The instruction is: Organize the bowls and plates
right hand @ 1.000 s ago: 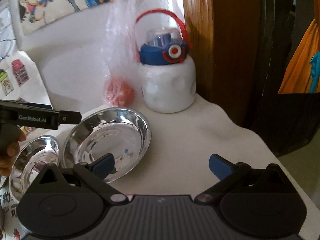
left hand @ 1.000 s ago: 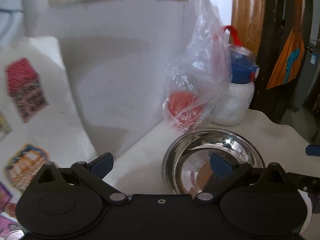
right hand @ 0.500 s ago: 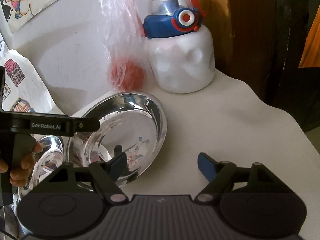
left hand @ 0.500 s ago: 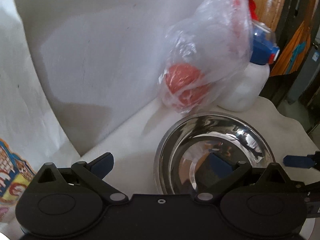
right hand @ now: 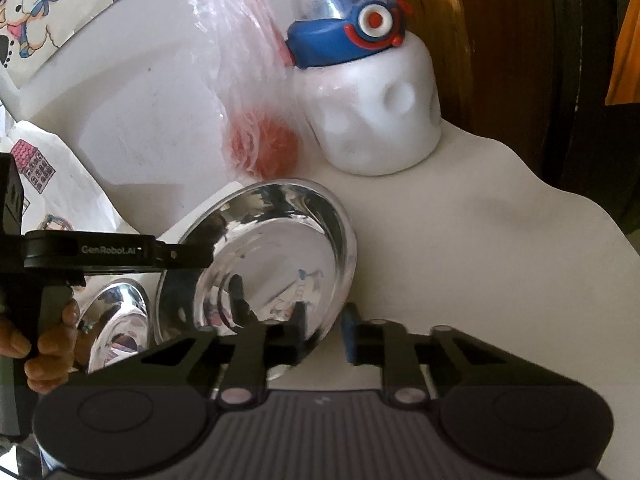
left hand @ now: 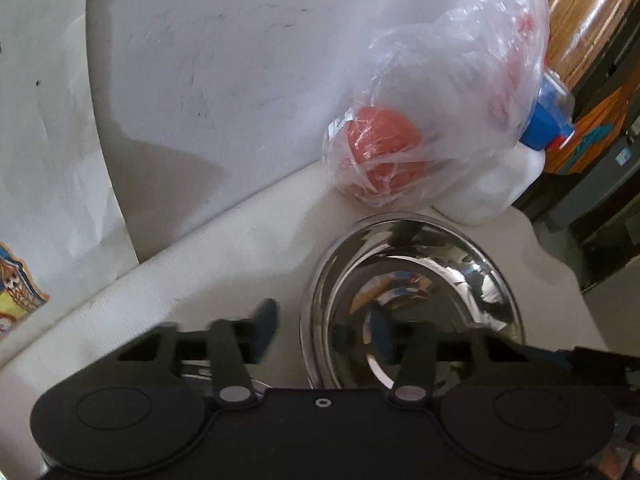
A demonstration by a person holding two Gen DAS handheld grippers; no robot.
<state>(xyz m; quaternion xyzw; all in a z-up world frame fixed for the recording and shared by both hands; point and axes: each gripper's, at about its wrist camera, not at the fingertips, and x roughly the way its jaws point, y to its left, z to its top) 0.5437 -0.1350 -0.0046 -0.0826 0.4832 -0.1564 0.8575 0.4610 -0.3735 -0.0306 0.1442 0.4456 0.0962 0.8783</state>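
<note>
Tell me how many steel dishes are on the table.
2: a large steel dish in front of the plastic bag, and a smaller one at its left. Others may be hidden.

Both claws have just been closing and have come lower and nearer. The left claw (left hand: 320, 330) now has the near left rim of the big shiny plate (left hand: 420, 256) between its blue tips. The right claw (right hand: 324, 330) now has the plate's right rim (right hand: 348, 248) between its tips. The bag with the red ball (left hand: 380, 152) looks bigger now.
</note>
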